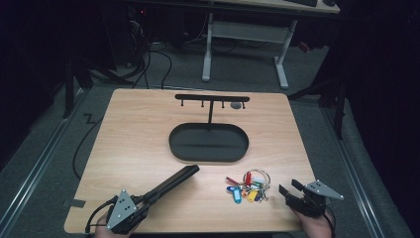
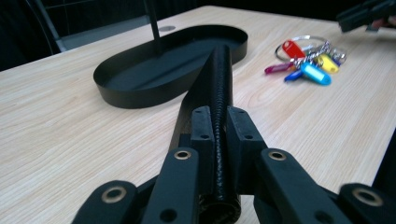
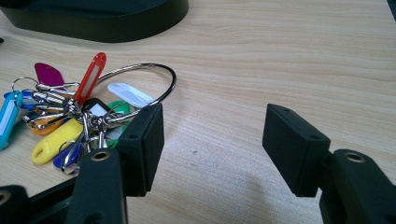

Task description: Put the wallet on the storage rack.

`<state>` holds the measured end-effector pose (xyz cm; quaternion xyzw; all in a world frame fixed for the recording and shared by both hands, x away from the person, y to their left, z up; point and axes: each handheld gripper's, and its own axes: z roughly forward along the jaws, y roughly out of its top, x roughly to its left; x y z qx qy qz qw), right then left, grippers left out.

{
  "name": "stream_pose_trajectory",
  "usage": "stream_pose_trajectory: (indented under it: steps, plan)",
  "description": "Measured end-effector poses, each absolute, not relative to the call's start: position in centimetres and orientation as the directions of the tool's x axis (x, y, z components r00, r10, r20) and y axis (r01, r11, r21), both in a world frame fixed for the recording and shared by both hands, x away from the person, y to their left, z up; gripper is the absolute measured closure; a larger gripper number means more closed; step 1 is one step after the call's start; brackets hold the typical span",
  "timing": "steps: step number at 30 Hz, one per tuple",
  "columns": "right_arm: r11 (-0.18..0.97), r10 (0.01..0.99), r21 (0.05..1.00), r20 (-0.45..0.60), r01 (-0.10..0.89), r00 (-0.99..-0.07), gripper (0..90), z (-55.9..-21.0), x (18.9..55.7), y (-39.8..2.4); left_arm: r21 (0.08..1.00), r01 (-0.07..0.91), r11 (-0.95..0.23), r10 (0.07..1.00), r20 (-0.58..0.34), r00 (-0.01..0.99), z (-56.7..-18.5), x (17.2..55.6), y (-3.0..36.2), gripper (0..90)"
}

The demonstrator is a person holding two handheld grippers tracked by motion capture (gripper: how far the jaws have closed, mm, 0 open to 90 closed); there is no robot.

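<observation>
Near front-left table (image 1: 148,114) edge: left gripper (image 1: 146,200) clamping black strap (image 1: 173,181) by its near end, long axis running toward oval tray (image 1: 173,144). Right gripper (image 1: 289,189) idling wide, key bunch (image 1: 249,187) lying just left.

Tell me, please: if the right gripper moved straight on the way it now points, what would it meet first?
Probably the bunch of keys with coloured tags. The right gripper points left across the table with jaws open, and the bunch lies just ahead, slightly off to one jaw's side, so that jaw would likely touch its big ring first.
</observation>
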<state>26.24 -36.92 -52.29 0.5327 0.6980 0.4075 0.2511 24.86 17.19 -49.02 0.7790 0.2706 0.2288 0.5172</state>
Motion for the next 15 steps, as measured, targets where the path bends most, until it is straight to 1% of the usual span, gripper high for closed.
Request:
stream_pose_trajectory:
  steps: [2, 11, 15]
  plan:
    - [0.100, 0.948, 0.837, 0.084, 0.539, -0.306, 39.0, -52.30, 26.23, -36.93, 0.936, 0.190, -0.296, 0.659, 0.056, 0.750, -48.98, 24.92, 17.32, 82.3]
    - [0.105, 0.948, 0.836, 0.080, 0.538, -0.309, 39.0, -52.29, 26.24, -36.84, 0.943, 0.185, -0.275, 0.656, 0.044, 0.754, -48.56, 24.76, 17.48, 82.6]
    - [0.106, 0.947, 0.833, 0.081, 0.544, -0.310, 39.1, -52.36, 26.28, -36.76, 0.949, 0.194, -0.247, 0.652, 0.014, 0.758, -48.35, 24.71, 17.62, 82.7]
